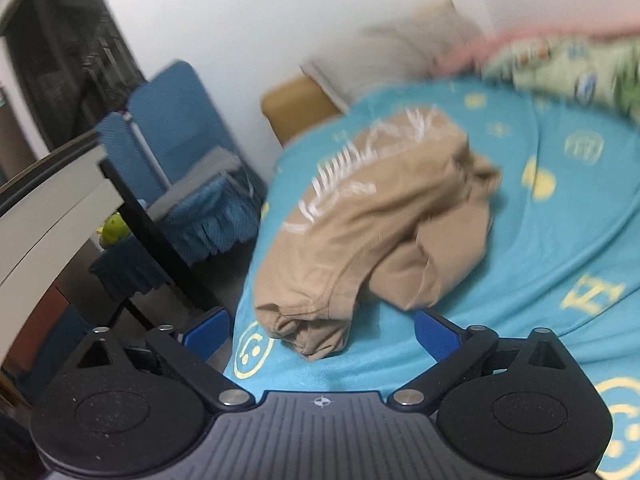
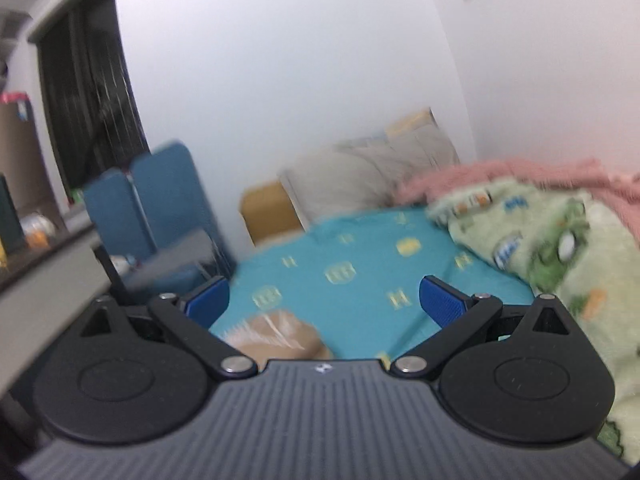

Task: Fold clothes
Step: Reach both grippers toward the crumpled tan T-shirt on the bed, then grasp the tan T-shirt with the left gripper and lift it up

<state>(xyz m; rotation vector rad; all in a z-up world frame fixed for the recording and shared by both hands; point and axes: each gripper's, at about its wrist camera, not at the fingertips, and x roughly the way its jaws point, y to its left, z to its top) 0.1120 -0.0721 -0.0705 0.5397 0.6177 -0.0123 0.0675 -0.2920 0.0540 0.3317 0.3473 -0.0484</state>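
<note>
A tan garment (image 1: 372, 232) with white print lies bunched and partly folded on the turquoise bed sheet (image 1: 540, 248). My left gripper (image 1: 320, 334) is open just in front of the garment's near hem, its blue pads (image 1: 206, 330) wide apart and holding nothing. In the right wrist view my right gripper (image 2: 324, 300) is open above the bed, blue pads (image 2: 442, 300) spread with nothing between them. Only the top of the tan garment (image 2: 280, 334) shows low in that view, just over the gripper body. The turquoise sheet (image 2: 360, 256) stretches beyond.
A green patterned blanket (image 2: 552, 248) with a pink one (image 2: 520, 172) lies on the right of the bed. Pillows (image 2: 360, 176) lean at the headboard. Left of the bed stand a blue chair (image 1: 168, 128) and a desk edge (image 1: 52, 216).
</note>
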